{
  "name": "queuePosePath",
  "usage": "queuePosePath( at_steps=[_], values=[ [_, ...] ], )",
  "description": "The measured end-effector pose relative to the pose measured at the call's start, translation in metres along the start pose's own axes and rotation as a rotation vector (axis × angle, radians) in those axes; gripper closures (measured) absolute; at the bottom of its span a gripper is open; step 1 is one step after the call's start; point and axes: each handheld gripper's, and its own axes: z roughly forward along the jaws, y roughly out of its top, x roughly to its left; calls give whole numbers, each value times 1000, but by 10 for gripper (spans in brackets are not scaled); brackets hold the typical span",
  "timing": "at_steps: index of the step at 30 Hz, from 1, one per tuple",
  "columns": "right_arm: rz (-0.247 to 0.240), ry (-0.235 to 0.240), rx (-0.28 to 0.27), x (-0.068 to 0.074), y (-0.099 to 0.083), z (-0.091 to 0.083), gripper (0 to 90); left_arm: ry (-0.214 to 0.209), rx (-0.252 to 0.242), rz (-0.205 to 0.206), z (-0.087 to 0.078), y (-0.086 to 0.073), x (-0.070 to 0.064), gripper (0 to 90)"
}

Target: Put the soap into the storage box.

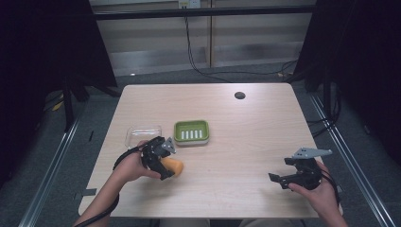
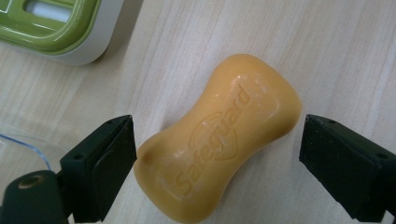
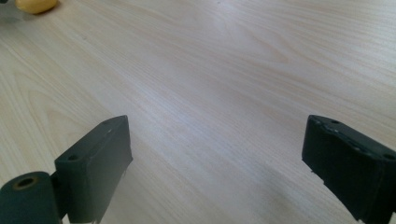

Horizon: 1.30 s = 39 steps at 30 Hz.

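Starting at the left of the table, a clear lid lies flat just beside the green soap dish, set aside so the slotted tray is open from above and ready to receive something.

Just in front of those two, your left gripper hangs over the orange soap bar, which lies flat on the wood, near the dish but apart from it. In the left gripper view the jaws stand wide apart with the bar between them. The left pad is almost at the bar's lower end, perhaps just touching, and the right pad is still clear of it. So you are straddling the bar, not gripping it yet. The bar lies slantwise across the gap, so the pads look set to meet its two ends; that may be a longer span than a grip across its narrow waist, and I judge the curved, smooth ends could slip as you close.

Far to the right, your right gripper rests low over bare wood, well apart from everything. Its jaws are spread with nothing between them. It seems parked there to keep out of the left hand's way.
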Motion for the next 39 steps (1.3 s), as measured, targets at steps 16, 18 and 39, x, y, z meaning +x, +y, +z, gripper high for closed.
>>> queuePosePath(
  at_steps=[16,18,39],
  values=[
    [8,4,-1,0,-1,1,84,-36,90,-3,13,-2,5,184],
    [6,5,-2,0,-1,1,84,-29,107,-19,13,-2,4,235],
    [4,6,5,0,-2,4,85,-76,178,-76,16,16,0,487]
  ],
)
